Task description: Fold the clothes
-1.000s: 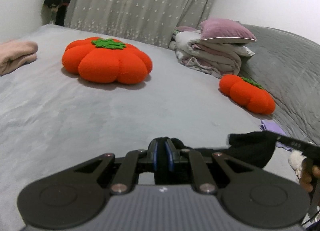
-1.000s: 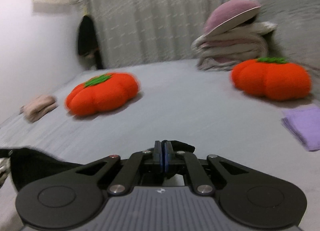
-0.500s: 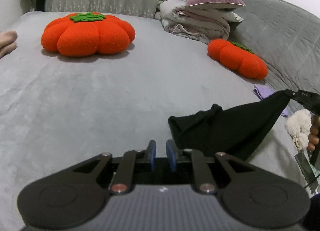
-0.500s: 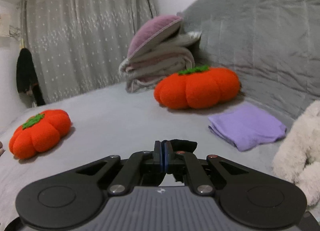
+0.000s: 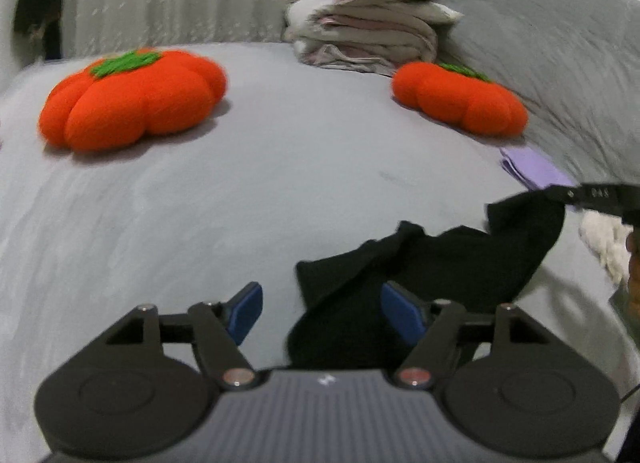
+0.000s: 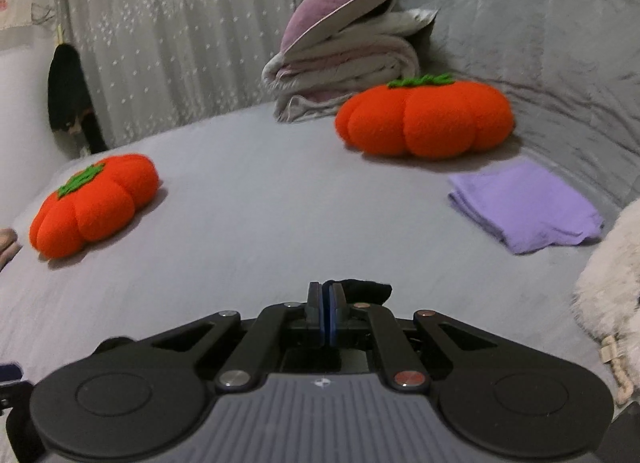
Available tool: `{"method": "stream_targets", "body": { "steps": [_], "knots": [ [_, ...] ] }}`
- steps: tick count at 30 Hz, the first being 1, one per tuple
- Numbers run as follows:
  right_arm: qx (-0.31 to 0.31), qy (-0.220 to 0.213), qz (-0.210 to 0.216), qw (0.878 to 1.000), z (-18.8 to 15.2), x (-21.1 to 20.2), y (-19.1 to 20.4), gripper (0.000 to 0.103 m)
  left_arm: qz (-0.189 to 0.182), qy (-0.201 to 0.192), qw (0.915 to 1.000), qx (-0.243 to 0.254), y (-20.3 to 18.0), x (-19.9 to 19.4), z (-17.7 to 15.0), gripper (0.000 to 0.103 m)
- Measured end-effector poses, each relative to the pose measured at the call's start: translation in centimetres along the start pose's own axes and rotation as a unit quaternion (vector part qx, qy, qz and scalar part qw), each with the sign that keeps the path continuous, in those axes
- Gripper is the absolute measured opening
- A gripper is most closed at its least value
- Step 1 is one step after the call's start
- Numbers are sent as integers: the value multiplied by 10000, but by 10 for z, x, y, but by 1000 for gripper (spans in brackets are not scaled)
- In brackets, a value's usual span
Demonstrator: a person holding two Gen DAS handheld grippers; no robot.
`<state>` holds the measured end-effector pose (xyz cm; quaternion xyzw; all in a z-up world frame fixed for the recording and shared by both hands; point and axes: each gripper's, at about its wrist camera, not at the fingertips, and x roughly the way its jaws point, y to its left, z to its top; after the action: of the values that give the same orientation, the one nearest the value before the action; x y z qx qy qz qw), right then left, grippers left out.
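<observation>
Black garment [image 5: 440,263] was seen crumpled on the grey bed [image 5: 280,183], matte, no print visible, one corner pulled up and to the right in a taut peak. That corner was pinched by the right claw [image 6: 325,297], jaws closed tight on a small black tuft of the cloth. Left claw [image 5: 322,313] was spread wide, jaws just opened, nothing pressed; the garment's near edge lay between the blue pads [image 5: 402,315], loose on the bed.
</observation>
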<state>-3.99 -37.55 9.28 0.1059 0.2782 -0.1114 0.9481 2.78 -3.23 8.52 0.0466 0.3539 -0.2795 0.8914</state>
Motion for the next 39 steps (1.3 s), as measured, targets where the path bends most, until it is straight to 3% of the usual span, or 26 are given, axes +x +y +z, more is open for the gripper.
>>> {"method": "stream_targets", "body": {
  "steps": [3,7,9,13,15,16,21,26,34,39],
  "knots": [
    [-102,70,98,9999,-4,3,7,6,58,-160,9991,391,-20,8,10,80],
    [-282,130,177,9994,-8,5,15,6,26,-251,9970,736,-39,26,18,80],
    [-348,160,207,9991,-10,7,19,6,54,-219,9958,892,-46,35,16,64],
    [-410,237,285,9985,-14,11,25,6,142,-96,9944,1047,-53,54,13,43],
    [-490,259,312,9980,-16,13,30,6,214,-56,9943,1047,-54,62,12,17],
    [-530,269,325,9977,-17,14,32,6,273,-28,9945,1014,-53,64,11,11],
    [-552,193,242,9980,-15,14,30,6,429,-215,9985,247,-19,52,22,9],
    [-387,37,79,9992,-11,10,20,6,605,-575,9942,-676,30,24,39,8],
    [-377,-146,-44,9992,-7,3,17,6,1029,-996,9720,-1863,111,-21,38,8],
    [-321,-202,-32,9993,-5,1,16,6,1365,-949,9559,-2422,152,-38,24,8]
  ]
}}
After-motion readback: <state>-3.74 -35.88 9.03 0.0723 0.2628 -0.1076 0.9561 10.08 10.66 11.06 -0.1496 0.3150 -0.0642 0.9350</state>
